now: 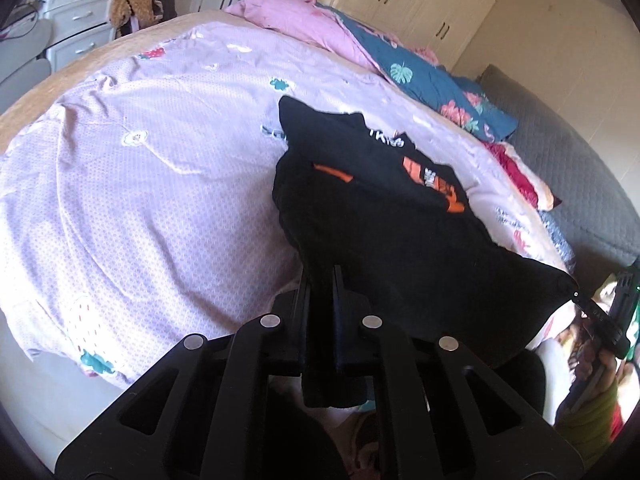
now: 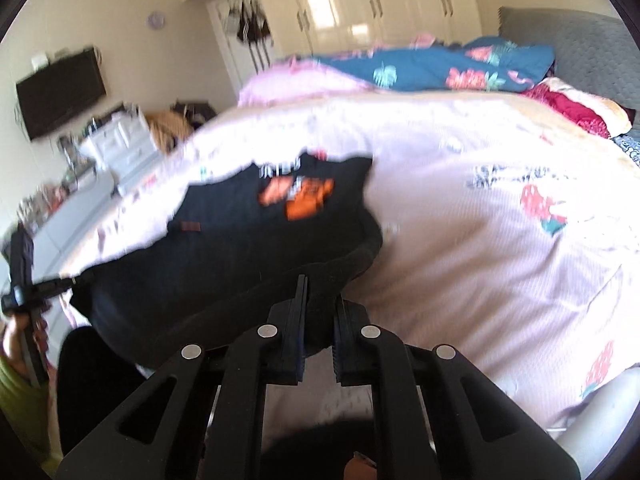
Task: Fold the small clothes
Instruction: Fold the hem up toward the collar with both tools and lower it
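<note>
Currently the black shirt [image 1: 384, 224] is held by both tools along its near edge and hangs between them over the bed [image 1: 160, 200].

Left gripper [image 1: 322, 280]: jaws closed flat on a pinch of the shirt hem, lower centre of the left view, no gap visible between the fingers. Right gripper [image 2: 320, 292]: jaws closed on a thicker roll of black fabric, lower centre of the right view; a gap shows lower down between the fingers, but cloth is pinched at the tips.

Key relation: the gripped edge is stretched roughly straight from one gripper to the other. In the left view the far corner is seen pulled to a point at the right edge, where the right gripper [image 1: 596, 316] meets it. In the right view the opposite corner runs to the left edge, to the left gripper [image 2: 52, 284]. So the long axis of the held edge runs side to side across both views, and the rest of the shirt, with the orange print [image 1: 436, 184], trails away from the tongs toward the upper centre of the frame, partly resting on the sheet.

Neither hand is clearly nearer; each holds one corner. Both grippers are tilted downward toward the bed. The right view is motion-blurred.

Judgement: a fold is set up; the held edge probably needs carrying forward over the print side, both corners kept level so the edge stays taut.
</note>
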